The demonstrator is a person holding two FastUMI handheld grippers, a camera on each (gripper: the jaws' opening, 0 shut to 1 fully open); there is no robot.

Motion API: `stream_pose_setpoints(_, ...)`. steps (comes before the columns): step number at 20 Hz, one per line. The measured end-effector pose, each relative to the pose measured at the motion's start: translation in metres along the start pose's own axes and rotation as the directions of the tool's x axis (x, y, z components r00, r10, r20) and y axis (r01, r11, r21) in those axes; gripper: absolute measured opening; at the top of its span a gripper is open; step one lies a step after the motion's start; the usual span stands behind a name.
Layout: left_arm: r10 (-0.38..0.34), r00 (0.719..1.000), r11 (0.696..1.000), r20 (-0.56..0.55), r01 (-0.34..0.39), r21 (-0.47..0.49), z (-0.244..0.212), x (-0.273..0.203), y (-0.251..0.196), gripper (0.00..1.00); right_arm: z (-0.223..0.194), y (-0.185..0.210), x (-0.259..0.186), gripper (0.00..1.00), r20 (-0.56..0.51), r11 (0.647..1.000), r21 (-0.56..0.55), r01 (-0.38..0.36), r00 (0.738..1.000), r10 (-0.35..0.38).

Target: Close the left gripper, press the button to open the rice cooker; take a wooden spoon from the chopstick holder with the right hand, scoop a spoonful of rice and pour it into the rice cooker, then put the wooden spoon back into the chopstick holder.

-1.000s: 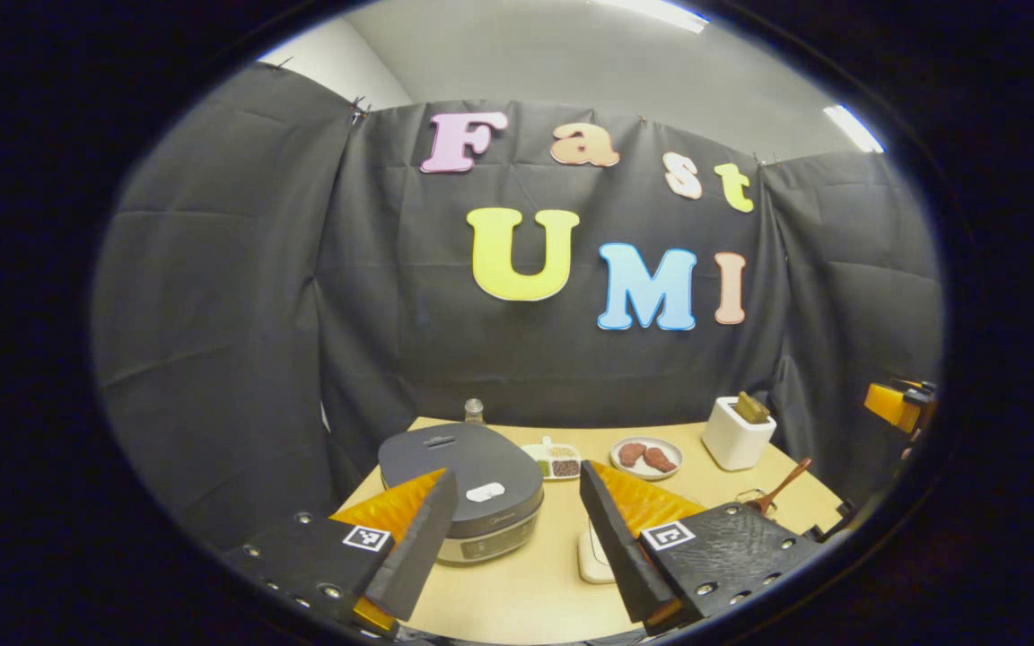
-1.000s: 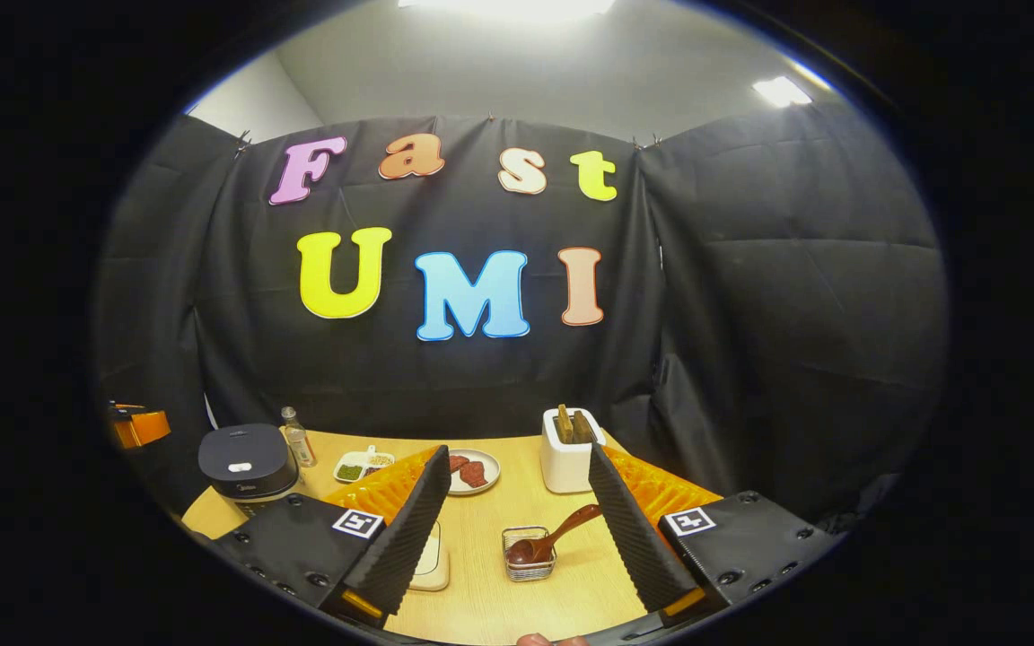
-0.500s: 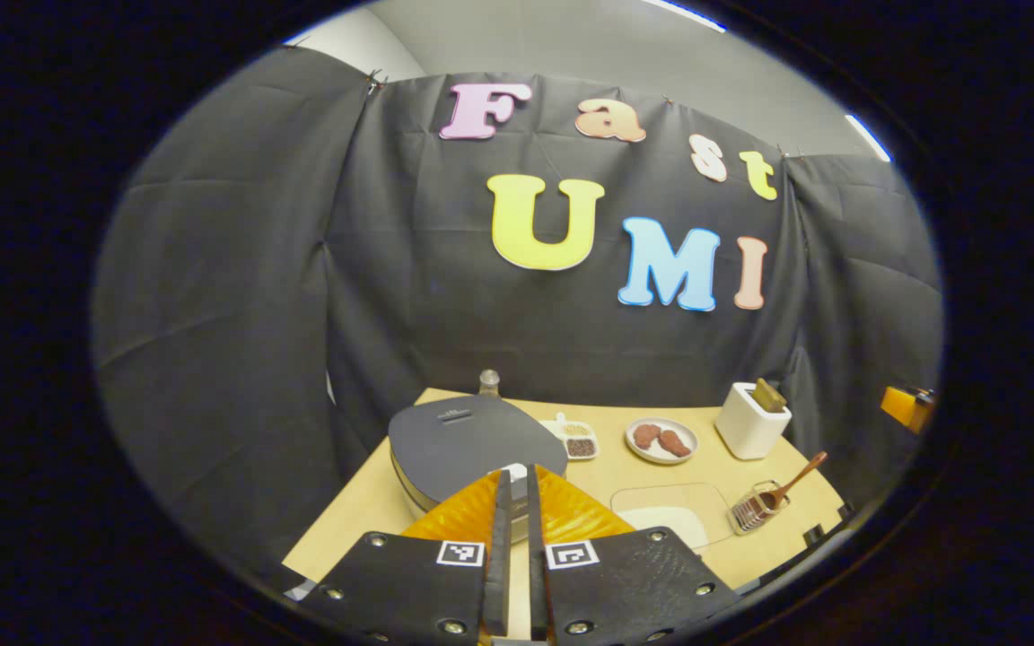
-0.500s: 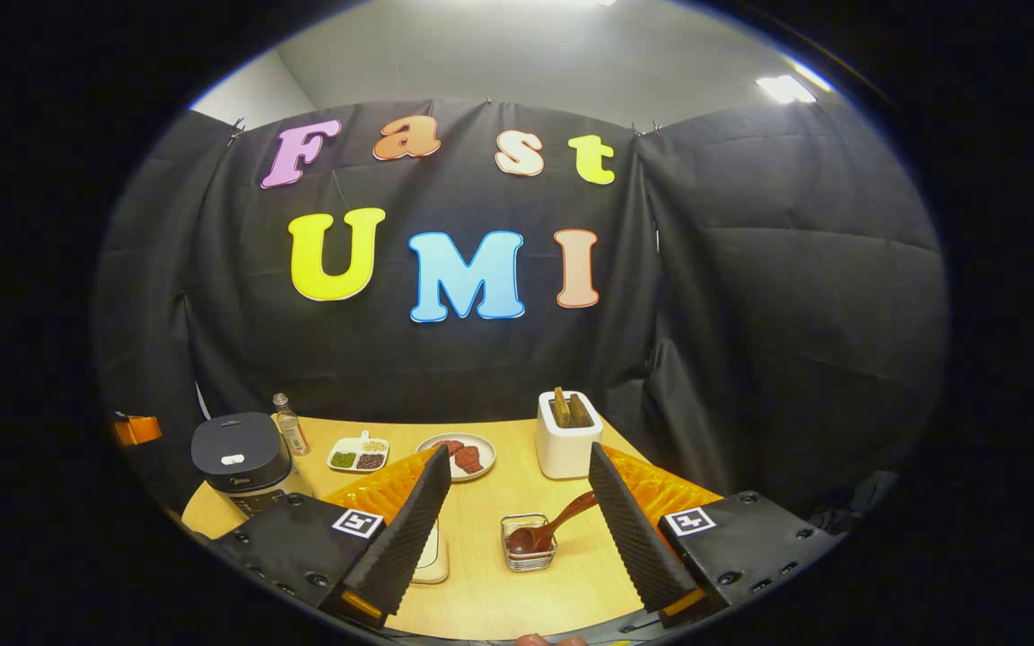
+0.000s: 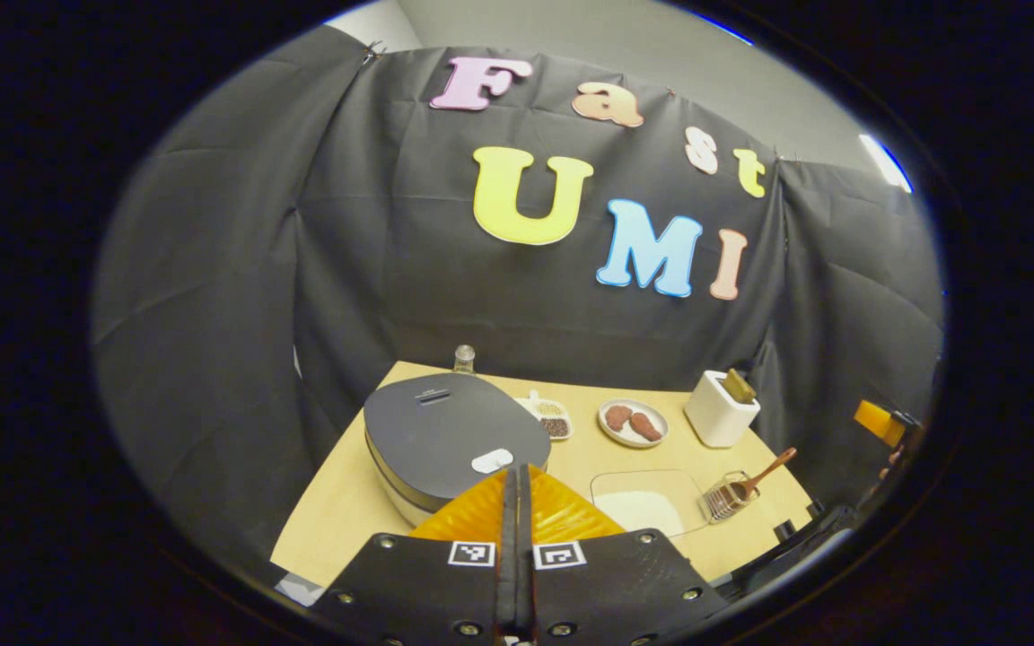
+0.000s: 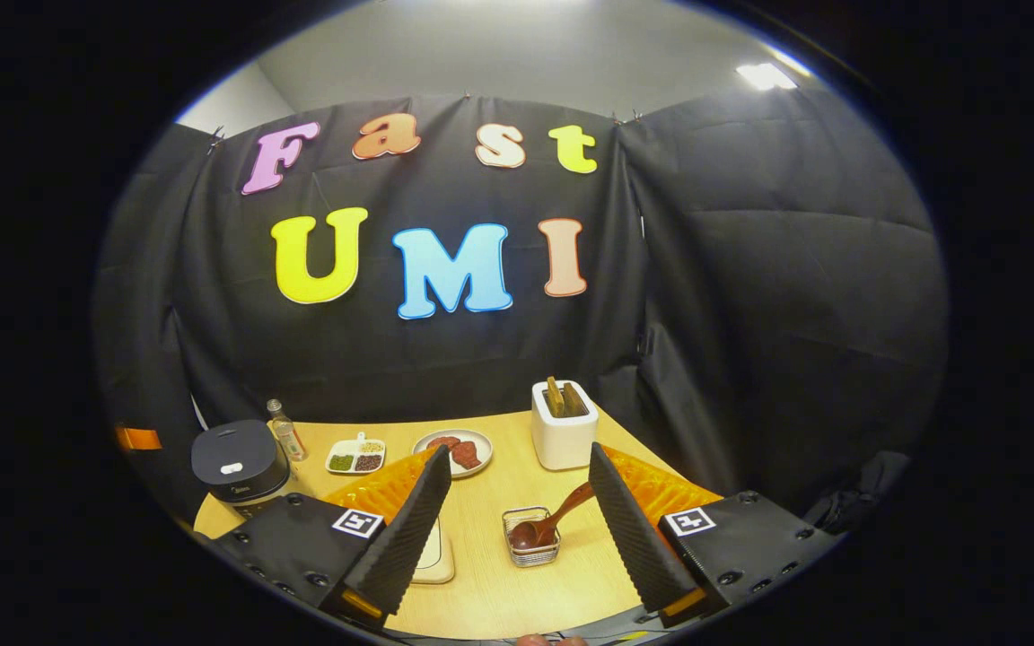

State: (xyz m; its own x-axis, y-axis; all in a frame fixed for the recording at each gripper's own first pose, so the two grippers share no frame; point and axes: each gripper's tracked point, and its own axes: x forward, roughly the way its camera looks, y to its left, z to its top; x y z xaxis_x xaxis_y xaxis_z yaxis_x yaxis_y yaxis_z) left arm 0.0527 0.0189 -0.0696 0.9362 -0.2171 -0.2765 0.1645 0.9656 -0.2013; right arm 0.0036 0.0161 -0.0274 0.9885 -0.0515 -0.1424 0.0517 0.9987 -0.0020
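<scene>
1. The button is the pale oval near the front edge of the rice cooker lid; the cooker sits at the worktop's left end.
2. It lies just ahead of my left tongs, slightly left, tips pressed together, holding nothing.
3. My right tongs stand spread and empty over the wooden spoon, well apart from the cooker, so the press falls to the left, I judge.

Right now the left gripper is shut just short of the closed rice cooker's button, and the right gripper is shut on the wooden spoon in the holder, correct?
Not quite. The right gripper is open, its fingers spread either side of the wooden spoon in the chopstick holder, apart from it, as the right gripper view shows. The left gripper is shut near the closed rice cooker button.
</scene>
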Motion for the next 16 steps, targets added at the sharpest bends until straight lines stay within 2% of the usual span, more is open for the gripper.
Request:
stream_pose_setpoints(1,-0.011,1.0,1.0,-0.013,0.011,-0.013,0.004,0.01,-0.001,0.01,-0.001,-0.004,0.004,0.98,-0.002,1.0,0.01,0.005,1.0,-0.005)
stream_pose_setpoints(2,-0.014,1.0,1.0,-0.023,0.014,-0.025,0.008,0.019,-0.001,0.0,-0.001,-0.007,0.009,0.93,0.0,1.0,0.017,0.008,1.0,-0.008)
stream_pose_setpoints(3,-0.015,0.999,0.999,-0.039,0.014,-0.033,0.009,0.03,0.002,0.0,0.0,-0.009,0.013,0.98,0.0,1.0,0.02,0.008,1.0,-0.008)
stream_pose_setpoints(8,-0.001,0.992,0.997,-0.13,-0.01,-0.079,0.001,0.089,0.015,0.0,0.007,-0.023,0.03,0.98,0.029,1.0,-0.006,0.02,0.999,-0.019)
stream_pose_setpoints(9,-0.002,0.989,0.996,-0.147,-0.012,-0.091,-0.002,0.102,0.018,0.01,0.008,-0.026,0.032,0.93,0.03,1.0,-0.007,0.024,0.999,-0.024)
stream_pose_setpoints(10,0.005,0.987,0.995,-0.163,-0.022,-0.101,-0.005,0.115,0.021,0.01,0.007,-0.028,0.035,0.98,0.029,1.0,-0.006,0.029,0.999,-0.029)
stream_pose_setpoints(11,0.001,0.984,0.994,-0.181,-0.022,-0.111,-0.01,0.127,0.023,0.01,0.006,-0.031,0.037,0.93,0.026,0.999,-0.004,0.032,0.999,-0.032)
stream_pose_setpoints(12,-0.003,0.982,0.993,-0.191,-0.02,-0.118,-0.012,0.137,0.023,0.01,0.003,-0.033,0.04,0.93,0.021,0.999,-0.004,0.034,0.999,-0.034)
stream_pose_setpoints(13,-0.007,0.977,0.992,-0.211,-0.019,-0.125,-0.018,0.15,0.023,0.01,0.001,-0.034,0.043,0.98,0.016,0.999,-0.006,0.034,0.999,-0.034)
stream_pose_setpoints(16,-0.003,0.959,0.992,-0.282,-0.033,-0.122,-0.047,0.176,0.021,0.01,-0.005,-0.037,0.05,0.98,0.008,0.999,-0.025,0.034,0.999,-0.033)
